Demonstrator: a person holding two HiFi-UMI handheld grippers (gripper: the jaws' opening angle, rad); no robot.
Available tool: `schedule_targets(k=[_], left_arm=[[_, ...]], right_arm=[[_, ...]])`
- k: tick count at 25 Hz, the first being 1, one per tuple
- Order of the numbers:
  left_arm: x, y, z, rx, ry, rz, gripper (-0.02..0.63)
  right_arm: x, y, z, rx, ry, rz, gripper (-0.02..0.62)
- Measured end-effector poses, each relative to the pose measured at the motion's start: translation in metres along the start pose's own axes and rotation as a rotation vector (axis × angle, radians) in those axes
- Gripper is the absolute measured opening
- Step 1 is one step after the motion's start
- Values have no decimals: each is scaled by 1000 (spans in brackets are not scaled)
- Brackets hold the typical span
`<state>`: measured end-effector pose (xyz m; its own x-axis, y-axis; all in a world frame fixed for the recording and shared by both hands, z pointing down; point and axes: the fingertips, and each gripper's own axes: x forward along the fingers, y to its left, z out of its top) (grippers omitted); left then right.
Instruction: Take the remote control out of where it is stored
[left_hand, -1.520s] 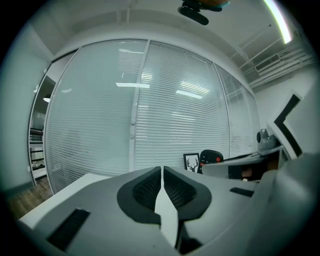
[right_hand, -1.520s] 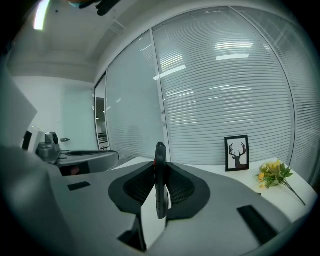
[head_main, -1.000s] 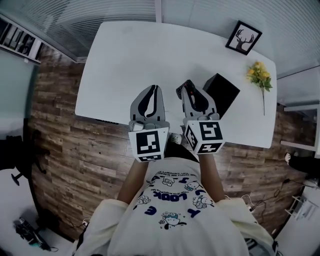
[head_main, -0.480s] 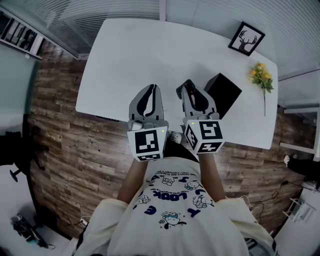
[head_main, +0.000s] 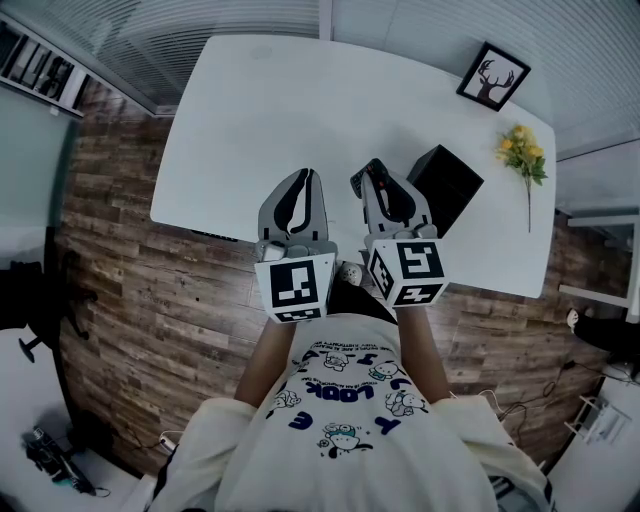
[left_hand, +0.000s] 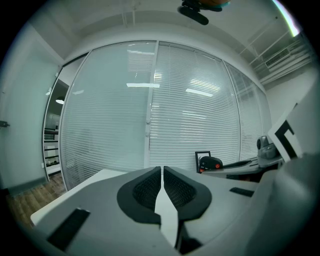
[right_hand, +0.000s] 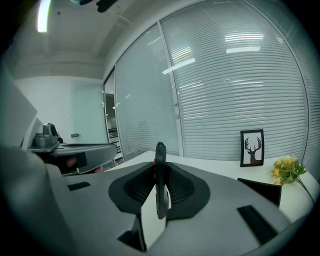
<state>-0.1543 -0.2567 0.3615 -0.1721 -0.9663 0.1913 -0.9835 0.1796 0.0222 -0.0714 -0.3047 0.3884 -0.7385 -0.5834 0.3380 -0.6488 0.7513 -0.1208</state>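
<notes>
A slim black remote control (right_hand: 160, 156) with a red button stands edge-on, and my right gripper (right_hand: 160, 186) is shut on it. In the head view that remote (head_main: 365, 175) sticks out past the right gripper (head_main: 377, 188), held above the near part of the white table (head_main: 270, 110). A black box (head_main: 445, 187) lies just right of it on the table. My left gripper (head_main: 303, 180) hovers beside the right one, over the table's near edge. Its jaws (left_hand: 162, 171) are shut with nothing between them. From the left gripper view the remote's tip (left_hand: 210, 163) shows at the right.
A framed deer picture (head_main: 492, 77) leans at the table's far right corner, and a sprig of yellow flowers (head_main: 522, 152) lies near the right edge. Blinds cover a glass wall behind the table. Wood flooring surrounds it.
</notes>
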Motion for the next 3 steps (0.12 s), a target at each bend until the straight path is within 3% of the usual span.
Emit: schedule_targets(k=[3], left_arm=[[2,-2,1,2,-1,1,29]], right_arm=[[0,-4,0,1,-1,-2,75]])
